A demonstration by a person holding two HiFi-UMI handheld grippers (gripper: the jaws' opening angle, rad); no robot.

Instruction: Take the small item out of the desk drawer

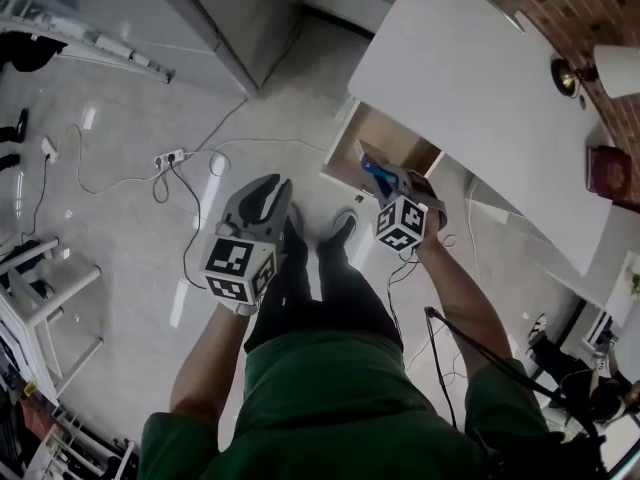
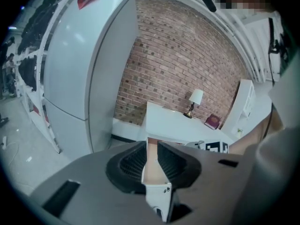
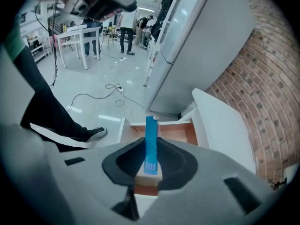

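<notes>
Between the jaws of the right gripper, a slim blue item stands upright, clamped near its lower end by the dark pads on either side. Its upper end sticks out past the jaw tips. In the head view the same blue item shows right of centre, above the open drawer, clear of the drawer's brown floor. The drawer is pulled out from the white desk, which fills the upper right of the frame. A lamp and a dark red book sit at the desk's far right edge, against a brick wall. The left gripper hangs left of centre, well apart from the drawer. Its jaws stand a narrow gap apart with nothing between them. Below both grippers, the person's dark shoes rest on the pale floor. A power strip with trailing cables lies at the upper left.
</notes>
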